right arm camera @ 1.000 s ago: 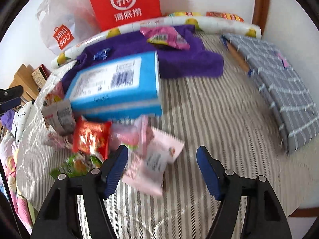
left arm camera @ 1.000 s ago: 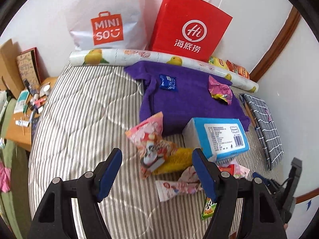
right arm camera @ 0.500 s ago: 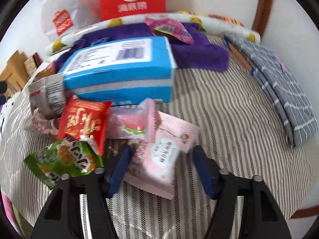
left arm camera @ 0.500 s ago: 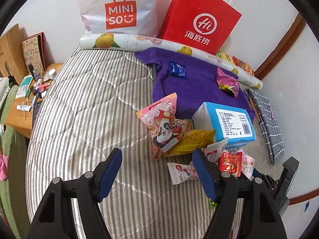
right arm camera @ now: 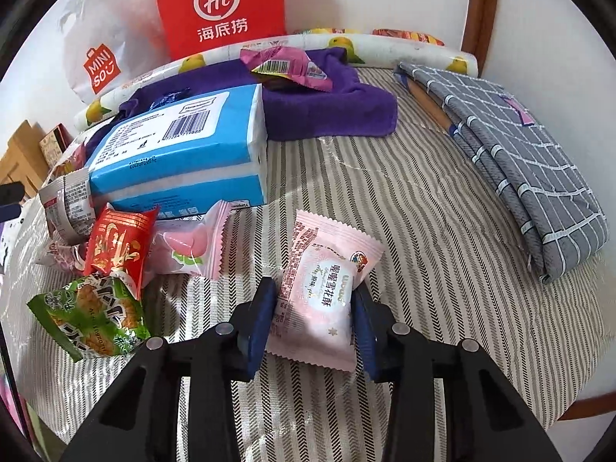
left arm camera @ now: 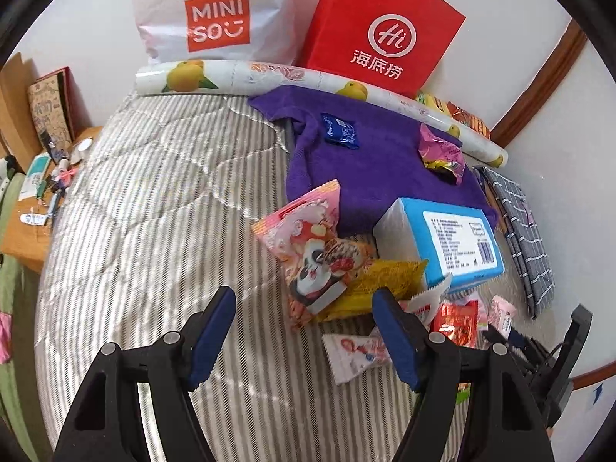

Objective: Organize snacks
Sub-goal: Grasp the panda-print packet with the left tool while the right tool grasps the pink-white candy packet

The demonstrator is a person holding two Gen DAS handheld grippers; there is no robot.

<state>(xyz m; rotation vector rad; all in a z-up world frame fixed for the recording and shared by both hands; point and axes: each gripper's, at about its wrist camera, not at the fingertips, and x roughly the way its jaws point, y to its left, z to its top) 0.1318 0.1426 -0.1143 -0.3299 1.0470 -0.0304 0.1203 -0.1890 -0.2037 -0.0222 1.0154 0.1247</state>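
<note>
My right gripper (right arm camera: 313, 300) is shut on a pale pink snack packet (right arm camera: 323, 288) and holds it just above the striped bed. To its left lie a red packet (right arm camera: 117, 242), a green packet (right arm camera: 90, 315), a pink candy packet (right arm camera: 192, 246) and a blue tissue pack (right arm camera: 181, 150). My left gripper (left arm camera: 304, 315) is open and empty above the bed, just left of the snack pile: a pink cartoon bag (left arm camera: 308, 246), a yellow bag (left arm camera: 379, 281) and the blue tissue pack (left arm camera: 446, 242). A dark blue packet (left arm camera: 340, 131) and a magenta packet (left arm camera: 441, 154) lie on the purple towel (left arm camera: 369, 161).
A white Miniso bag (left arm camera: 215, 11) and a red paper bag (left arm camera: 379, 27) lean on the wall behind a fruit-print roll (left arm camera: 308, 79). A folded grey checked cloth (right arm camera: 512, 154) lies at the bed's right. A cluttered wooden side table (left arm camera: 34, 208) stands left of the bed.
My right gripper has closed on the pale pink packet and lifted it off the pile. My left gripper has pulled back slightly, staying open.
</note>
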